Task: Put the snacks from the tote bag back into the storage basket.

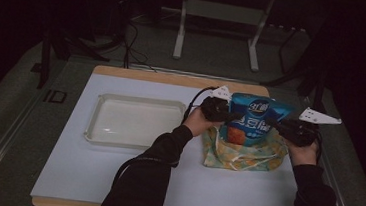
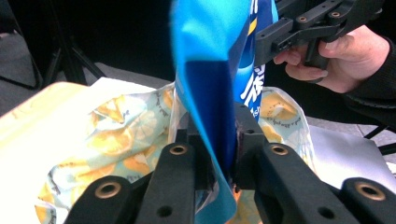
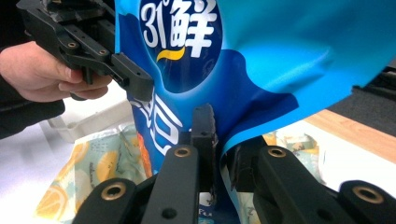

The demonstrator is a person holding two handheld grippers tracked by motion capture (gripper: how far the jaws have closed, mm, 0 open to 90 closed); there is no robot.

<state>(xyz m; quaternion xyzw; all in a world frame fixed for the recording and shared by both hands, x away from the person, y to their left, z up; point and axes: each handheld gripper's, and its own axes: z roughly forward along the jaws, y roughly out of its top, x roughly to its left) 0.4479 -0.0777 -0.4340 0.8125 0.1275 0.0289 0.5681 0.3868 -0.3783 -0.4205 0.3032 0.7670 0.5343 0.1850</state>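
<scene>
Blue snack bag [image 1: 255,120] held upright between both tongs, lower end sunk into the mouth of a lemon-print drawstring pouch [image 1: 244,156] on the right half of the white surface [image 1: 114,172]. Left tongs [image 1: 224,114] clamped on the bag's left edge, hand [image 1: 200,120] just behind, grey three-cornered plate on top. Right tongs [image 1: 275,125] clamped on the bag's right edge, hand [image 1: 302,152] below and behind. Seen along the left tongs [image 2: 229,154]: black jaws pinched tight on a fold of blue film [image 2: 205,93], yellow-and-pale pouch fabric [image 2: 126,135] bunched beneath and to either side, the other hand [image 2: 345,60] farther off gripping its own tool at the bag's far edge. Seen along the right tongs [image 3: 222,149]: jaws closed on the bag's blue edge [image 3: 261,70], white lettering and a yellow swoosh across the bag's face, the other hand [image 3: 42,70] opposite with its jaws biting the far edge, pouch [image 3: 93,163] below. Pale rectangular tray [image 1: 136,121] left of the pouch, well apart from it, nothing visible inside. Dark sleeves entering from the bottom of the high view. Wooden border [image 1: 173,78] visible along the far edge of the surface.
</scene>
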